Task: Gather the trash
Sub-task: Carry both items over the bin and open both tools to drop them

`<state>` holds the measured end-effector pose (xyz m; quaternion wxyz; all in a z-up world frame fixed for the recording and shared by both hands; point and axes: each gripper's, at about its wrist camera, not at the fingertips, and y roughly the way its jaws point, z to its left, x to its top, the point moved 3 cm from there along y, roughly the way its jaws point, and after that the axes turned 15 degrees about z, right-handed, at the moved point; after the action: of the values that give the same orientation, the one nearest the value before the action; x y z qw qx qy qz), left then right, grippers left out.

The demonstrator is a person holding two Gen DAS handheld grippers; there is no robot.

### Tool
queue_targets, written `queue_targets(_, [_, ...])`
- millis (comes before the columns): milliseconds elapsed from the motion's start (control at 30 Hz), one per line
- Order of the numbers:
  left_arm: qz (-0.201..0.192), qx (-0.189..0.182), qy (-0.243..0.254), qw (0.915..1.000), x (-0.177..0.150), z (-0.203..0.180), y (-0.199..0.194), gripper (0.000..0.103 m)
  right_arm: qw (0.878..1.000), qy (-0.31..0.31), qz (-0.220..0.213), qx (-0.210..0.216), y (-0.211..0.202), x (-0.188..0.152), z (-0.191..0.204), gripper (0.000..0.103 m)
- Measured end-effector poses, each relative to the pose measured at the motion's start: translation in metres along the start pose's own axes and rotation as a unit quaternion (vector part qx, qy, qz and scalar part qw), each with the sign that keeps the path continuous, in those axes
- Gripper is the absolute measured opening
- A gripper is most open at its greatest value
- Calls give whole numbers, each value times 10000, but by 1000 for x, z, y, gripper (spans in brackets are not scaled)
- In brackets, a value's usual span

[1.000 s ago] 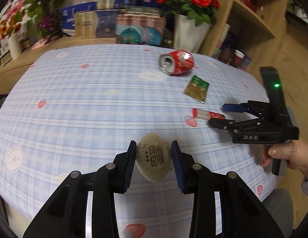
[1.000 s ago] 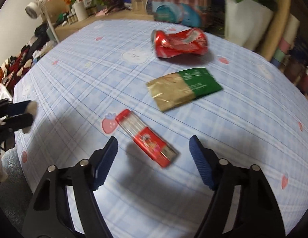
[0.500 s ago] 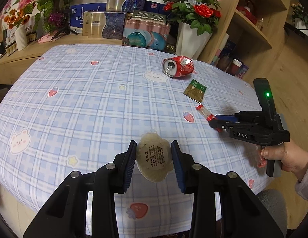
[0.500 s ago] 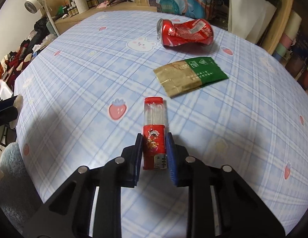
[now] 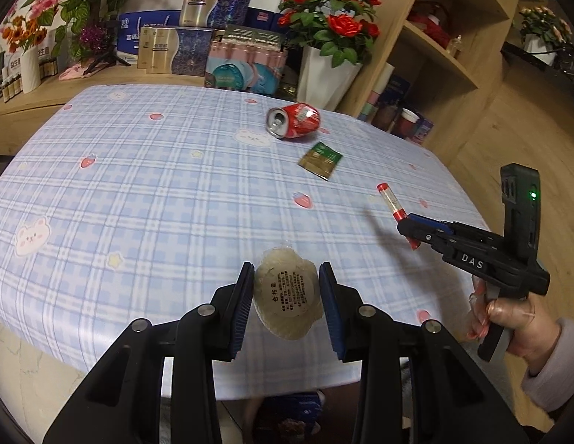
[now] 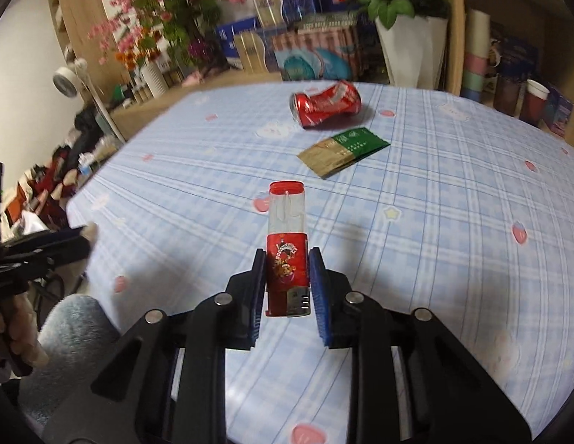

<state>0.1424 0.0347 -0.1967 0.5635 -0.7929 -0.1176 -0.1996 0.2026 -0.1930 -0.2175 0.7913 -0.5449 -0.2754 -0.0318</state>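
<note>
Two pieces of trash lie on the surface [image 5: 139, 192]: one crushed can [image 5: 293, 120] and one green-gold packet [image 5: 321, 160]. The left gripper [image 5: 286, 298] clamps one round wrapper [image 5: 287, 298]; the right gripper [image 6: 287, 283], jaws just closed, clamps one red lighter [image 6: 287, 248] above it.

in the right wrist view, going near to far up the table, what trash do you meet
red lighter clamped in the right hand-held gripper → green and gold wrapper lying flat on the tablecloth → crushed red can on its side, farthest back
</note>
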Motion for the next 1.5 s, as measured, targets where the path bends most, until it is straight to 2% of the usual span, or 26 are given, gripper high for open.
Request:
queue_targets(267, [70,-145,20,9999,-29,-18,-16,35,9993,92,-288,226,-37,-58,17,26])
queue_targets(367, [80,-174,0,9998,-39,-23,-21,35,9975,227,-388,541,-52,-82,16,26])
queue_targets(633, [82,-65,65,9999,-64,-33,-31,35,9985,137,-327,424,-70,-128,21,26])
queue_targets(867, [150,20,93,9998,-81,-38,-34,35,9994,-66,-69,321,-64,-150,35,26])
queue_targets(1500, [180,75,169,9997,-91,-44,-36,35,9947,-895,451,221,-44,-168,70,27])
